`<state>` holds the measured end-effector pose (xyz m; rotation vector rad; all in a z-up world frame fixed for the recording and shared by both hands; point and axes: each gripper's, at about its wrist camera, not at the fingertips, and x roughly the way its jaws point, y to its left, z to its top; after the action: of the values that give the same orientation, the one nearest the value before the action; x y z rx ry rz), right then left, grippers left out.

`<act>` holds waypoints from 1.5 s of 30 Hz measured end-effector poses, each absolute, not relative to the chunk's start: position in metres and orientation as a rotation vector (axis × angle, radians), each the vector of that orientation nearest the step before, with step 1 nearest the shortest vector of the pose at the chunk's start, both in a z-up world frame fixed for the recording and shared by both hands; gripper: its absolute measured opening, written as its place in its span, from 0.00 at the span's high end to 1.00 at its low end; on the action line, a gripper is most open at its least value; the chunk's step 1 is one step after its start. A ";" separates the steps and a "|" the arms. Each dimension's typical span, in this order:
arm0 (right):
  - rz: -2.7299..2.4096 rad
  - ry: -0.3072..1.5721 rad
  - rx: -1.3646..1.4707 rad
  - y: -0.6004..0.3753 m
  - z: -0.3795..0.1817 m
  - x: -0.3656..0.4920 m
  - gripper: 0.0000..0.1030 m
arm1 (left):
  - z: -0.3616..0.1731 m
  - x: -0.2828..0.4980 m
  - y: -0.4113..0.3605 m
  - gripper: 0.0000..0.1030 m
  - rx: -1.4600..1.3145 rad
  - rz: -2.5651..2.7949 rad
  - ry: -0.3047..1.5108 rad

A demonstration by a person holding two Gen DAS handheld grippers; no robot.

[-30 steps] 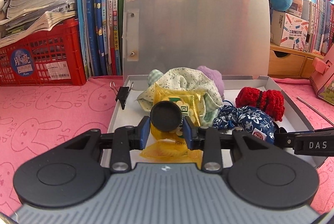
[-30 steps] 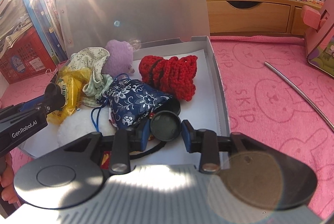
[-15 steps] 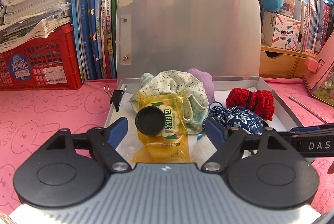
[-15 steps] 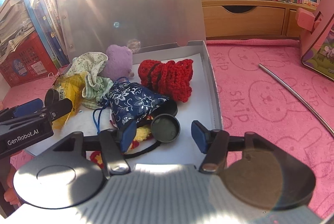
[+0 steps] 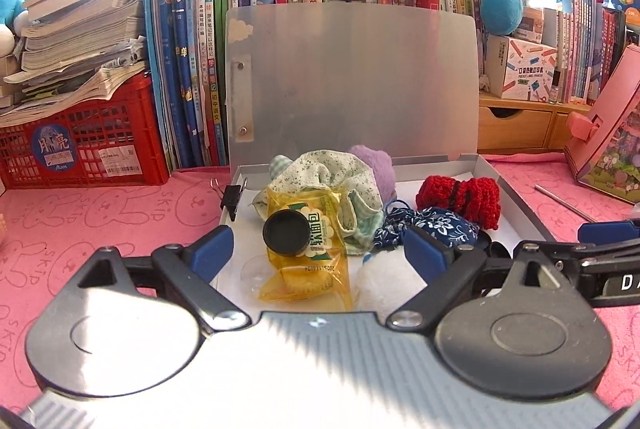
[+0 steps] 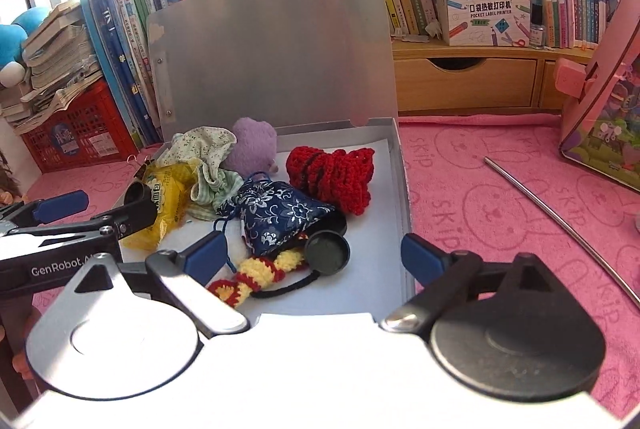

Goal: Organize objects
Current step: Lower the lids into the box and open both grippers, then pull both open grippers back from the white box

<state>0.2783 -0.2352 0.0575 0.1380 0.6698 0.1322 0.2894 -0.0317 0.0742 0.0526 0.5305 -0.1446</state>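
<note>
On the pink worktop [image 5: 100, 221] a flat grey box [image 5: 516, 197] lies with its lid [image 5: 352, 81] standing upright against the books [image 5: 188, 69] behind it. Both claws hang above the near edge of the box and point forward and downward into it.

The left claw [image 5: 318, 249] has its jaws opening, and they are already wide apart. Between the blue fingers [image 5: 212, 245] a black round cap [image 5: 286, 233] lies on a yellow packet [image 5: 308, 249]; the pads do not touch it. Beside the packet are a green flowered cloth [image 5: 328, 169], a purple plush piece [image 5: 374, 165], a blue flowered pouch [image 5: 432, 229] and a red knitted piece [image 5: 460, 201], all inside the box. A black binder clip [image 5: 232, 197] sits on the left wall of the box.

The right claw [image 6: 314, 255] also has its jaws opening, wide apart, with nothing pressed between them. A second black cap [image 6: 328, 251] lies on the white bottom of the box between its fingers, free of both pads, just beside the blue flowered pouch and a yellow and red knitted cord [image 6: 256, 273]. In the right wrist view the left claw comes in from the left side, over the yellow packet.

To the right of the box, well apart, a thin metal rod [image 6: 560, 225] lies on the worktop. A red crate [image 5: 80, 145] with papers stands at the left.
</note>
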 end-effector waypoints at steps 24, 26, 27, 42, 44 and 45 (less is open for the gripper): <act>0.118 0.593 0.057 -0.227 0.045 0.167 0.01 | 0.056 0.151 -0.010 0.08 0.065 -0.147 0.531; 0.118 0.592 0.045 -0.225 0.042 0.160 0.01 | 0.050 0.144 -0.007 0.08 0.052 -0.143 0.543; 0.116 0.590 0.040 -0.224 0.041 0.156 0.00 | 0.047 0.141 -0.006 0.08 0.042 -0.139 0.554; 0.090 0.639 -0.031 -0.206 0.001 0.134 0.00 | 0.014 0.122 0.004 0.08 0.048 -0.099 0.604; 0.091 0.644 -0.033 -0.204 -0.002 0.133 0.00 | 0.012 0.124 0.003 0.08 0.048 -0.090 0.620; 0.091 0.649 -0.038 -0.202 -0.004 0.133 0.00 | 0.011 0.125 0.004 0.08 0.044 -0.088 0.627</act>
<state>0.1334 -0.2022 -0.0037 -0.0381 0.6492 0.0913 0.1254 0.0039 0.0109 0.0438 0.6266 -0.0876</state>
